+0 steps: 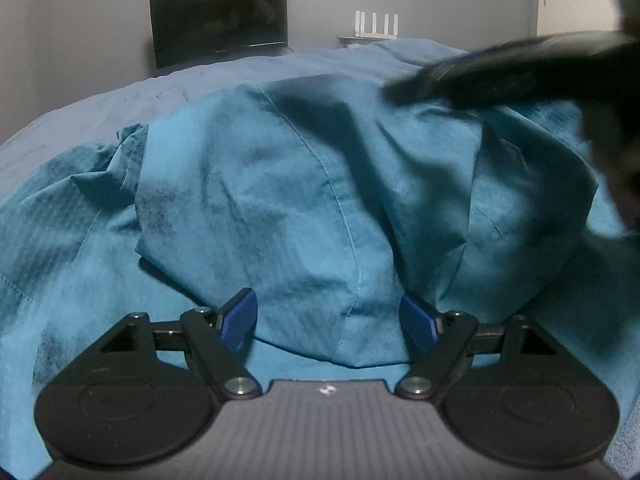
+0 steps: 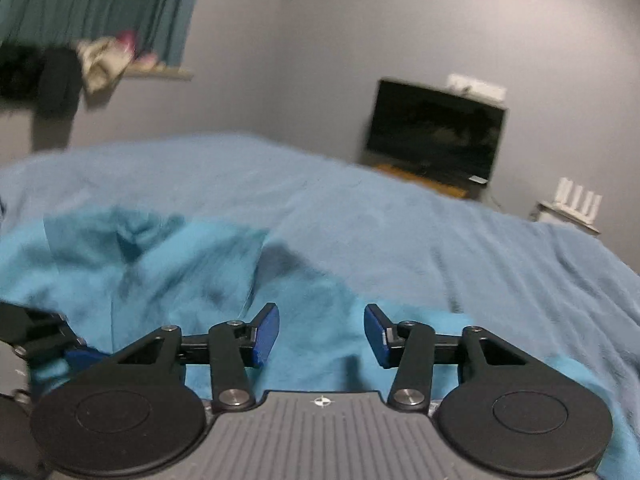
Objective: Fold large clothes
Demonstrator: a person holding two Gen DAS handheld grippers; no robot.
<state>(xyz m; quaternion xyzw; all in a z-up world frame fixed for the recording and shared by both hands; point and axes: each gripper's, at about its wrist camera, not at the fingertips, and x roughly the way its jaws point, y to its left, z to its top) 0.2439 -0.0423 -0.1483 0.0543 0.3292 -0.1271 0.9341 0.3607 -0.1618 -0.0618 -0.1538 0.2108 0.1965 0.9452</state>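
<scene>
The left gripper (image 1: 328, 320) is standing with its jaws wide apart, a rounded fold of the teal garment (image 1: 304, 200) bulging up between the blue pads (image 1: 240, 316) without being pinched; the cloth is lying loose against them and nothing is being held. The right gripper (image 2: 322, 336) is hovering just above the garment's nearer edge (image 2: 320, 320) with its jaws parted and nothing clamped between them. From the left wrist view the right gripper's dark, blurred body (image 1: 500, 76) is crossing above the far right of the heap.

The garment is lying crumpled directly ahead of and beneath both grippers, spreading out to the left gripper's left and right, on the bed (image 2: 400, 220) with its paler blue cover. It is looking thin, soft and light, with stitched seams (image 1: 332, 184) running through it; I judge it is going to sag and slide rather than keep any shape, so a pinch on a seam or hemmed edge should be holding better than one on a loose bulge.

Beyond the bed, well away from both grippers, a dark screen (image 1: 218, 20) is standing against the grey wall, with a white router (image 1: 376, 24) to its right.
</scene>
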